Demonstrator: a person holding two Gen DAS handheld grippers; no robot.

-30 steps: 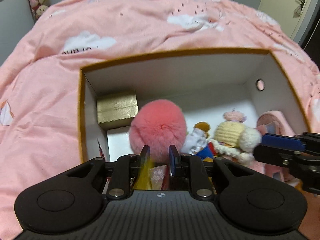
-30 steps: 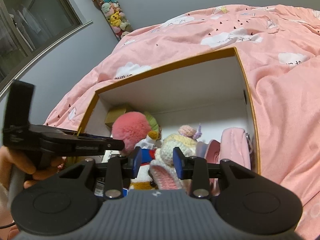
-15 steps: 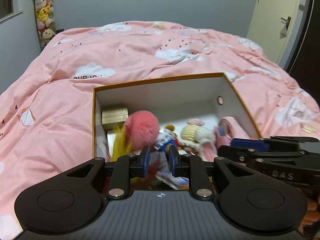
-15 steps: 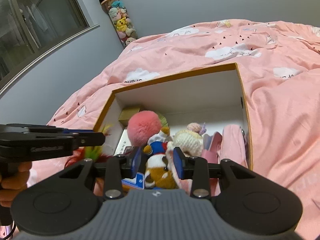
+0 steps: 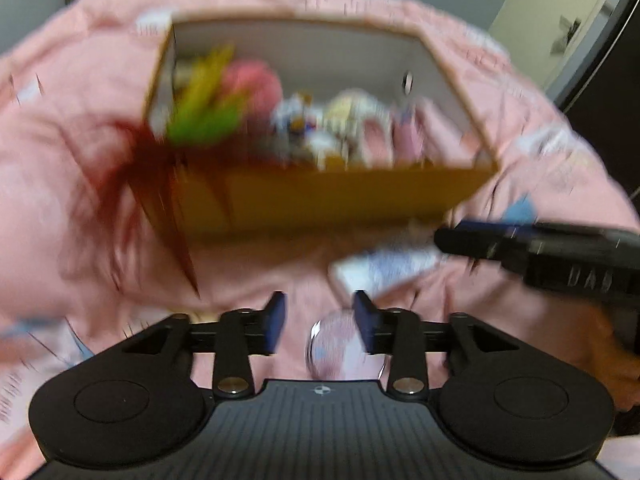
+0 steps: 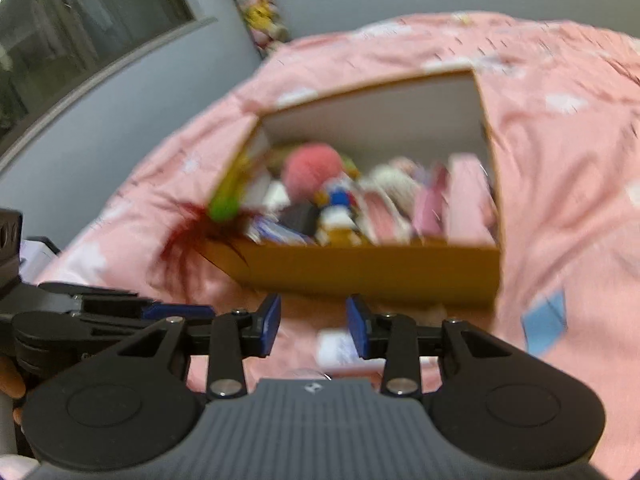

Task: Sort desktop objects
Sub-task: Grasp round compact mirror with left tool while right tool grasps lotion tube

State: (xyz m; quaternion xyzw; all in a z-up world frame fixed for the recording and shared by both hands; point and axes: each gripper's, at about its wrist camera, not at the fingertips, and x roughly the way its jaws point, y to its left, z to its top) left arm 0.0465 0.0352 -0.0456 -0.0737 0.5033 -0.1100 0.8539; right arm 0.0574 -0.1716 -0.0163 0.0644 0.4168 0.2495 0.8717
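Pink bedspread (image 5: 60, 200) — door (image 5: 568, 20) left view, window (image 6: 80, 40) right.

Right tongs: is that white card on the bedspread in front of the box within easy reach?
Probably yes. The white card lies on the pink bedspread just ahead of the right tongs, whose jaws stand apart and empty, with nothing between. The box sits beyond it.

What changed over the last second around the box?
Both tongs pulled back from the box. The left tongs, opening, let go of the feather toy, now draped over the box's left corner. Right tongs stay open and empty; box and plush toys unmoved.
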